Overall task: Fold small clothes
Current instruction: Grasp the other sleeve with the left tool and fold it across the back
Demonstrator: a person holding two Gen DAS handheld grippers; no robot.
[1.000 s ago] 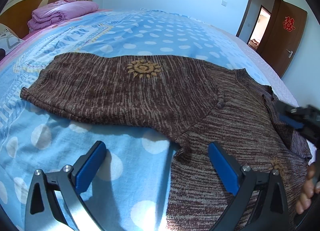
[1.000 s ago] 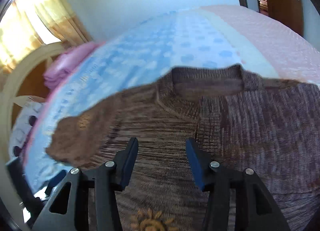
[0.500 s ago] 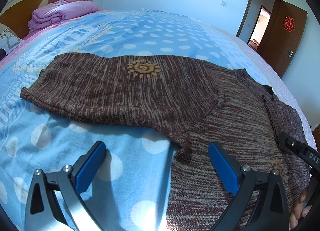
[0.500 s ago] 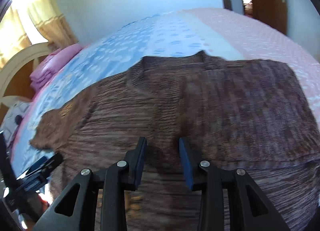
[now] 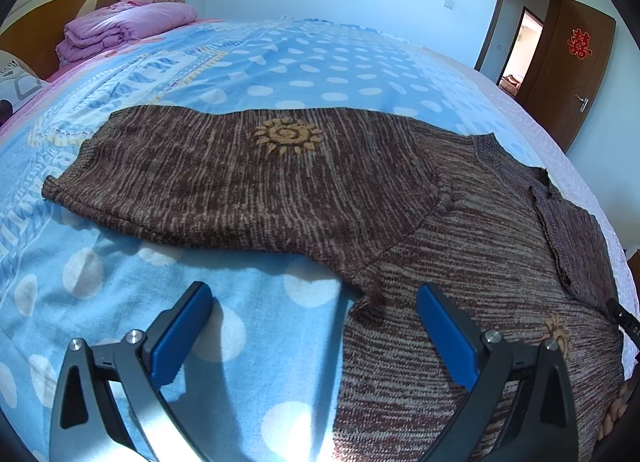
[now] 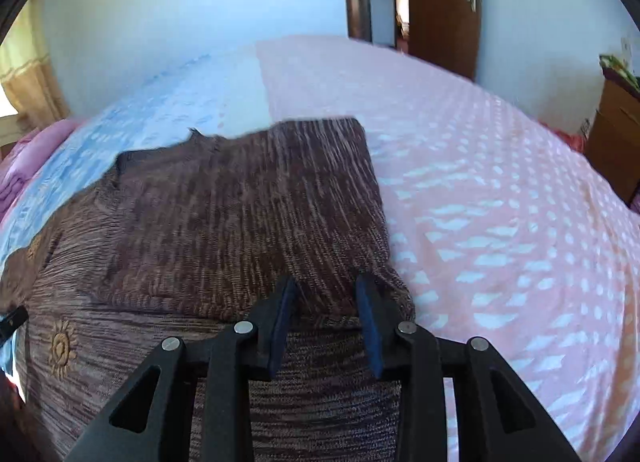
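Spread across the bed, a brown marled knit sweater fills the middle of the left wrist view, one sleeve stretched toward the left of the frame with a tan sun motif on it, the body running down to the lower right. At the bottom of that view the left gripper has its blue-padded fingers wide apart, one over the dotted blue sheet, the other over the sweater's body, with nothing between them. In the right wrist view, which is blurred, the other sleeve lies folded across the sweater's chest in the centre, its edge meeting the pink dotted bedspread on the right. The right gripper sits at the lower centre, its fingers partly apart and having just been opening; they straddle knit near the folded sleeve's lower corner, but whether the pads press it I cannot tell. A folded purple quilt rests at the upper left by the headboard.
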